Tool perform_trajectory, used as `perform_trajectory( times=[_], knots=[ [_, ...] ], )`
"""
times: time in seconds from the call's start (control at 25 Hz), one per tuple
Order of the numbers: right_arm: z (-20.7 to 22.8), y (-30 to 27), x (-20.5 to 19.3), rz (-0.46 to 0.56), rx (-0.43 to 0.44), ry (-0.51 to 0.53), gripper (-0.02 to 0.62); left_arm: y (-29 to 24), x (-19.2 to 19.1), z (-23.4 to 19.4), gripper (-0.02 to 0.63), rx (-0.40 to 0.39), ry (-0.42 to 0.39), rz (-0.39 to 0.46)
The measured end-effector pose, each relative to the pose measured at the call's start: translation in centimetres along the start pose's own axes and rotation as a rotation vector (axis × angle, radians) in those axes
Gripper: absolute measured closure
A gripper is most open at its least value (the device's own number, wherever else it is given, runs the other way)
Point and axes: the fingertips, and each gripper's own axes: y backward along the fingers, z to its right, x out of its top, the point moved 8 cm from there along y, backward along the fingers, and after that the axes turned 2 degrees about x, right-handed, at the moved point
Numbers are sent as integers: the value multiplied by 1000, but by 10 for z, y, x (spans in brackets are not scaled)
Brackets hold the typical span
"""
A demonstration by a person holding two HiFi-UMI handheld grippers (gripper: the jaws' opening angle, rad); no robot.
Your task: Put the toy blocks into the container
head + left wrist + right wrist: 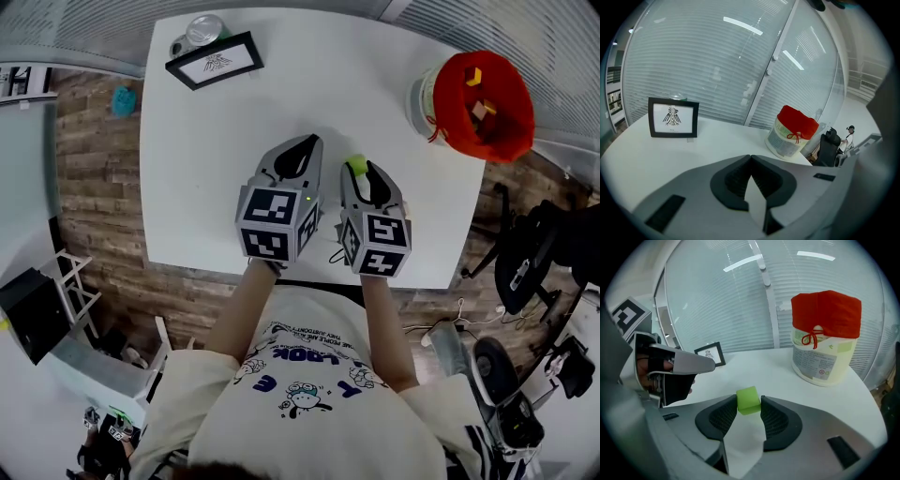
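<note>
A light green toy block (748,400) sits clamped between the tips of my right gripper (749,401); in the head view it shows as a green block (356,166) at the right gripper (360,172). My left gripper (307,144) is shut with nothing in it, its tips (750,159) touching above the white table (309,94). The container (473,103) is a white tub with a red cloth liner at the table's far right corner, with several blocks inside. It appears as the container (824,338) ahead of the right gripper and as the container (792,132) ahead right of the left one.
A black picture frame (215,60) and a metal can (201,33) stand at the table's far left. A black office chair (528,258) is off the table's right edge. Wooden floor lies left of the table.
</note>
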Motion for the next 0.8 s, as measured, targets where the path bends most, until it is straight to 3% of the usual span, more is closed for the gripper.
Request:
perform_trajectory(
  times=[0.8],
  knots=[
    [29, 67, 31, 165, -61, -40, 442, 18, 19, 53, 575, -64, -81, 70]
  ],
)
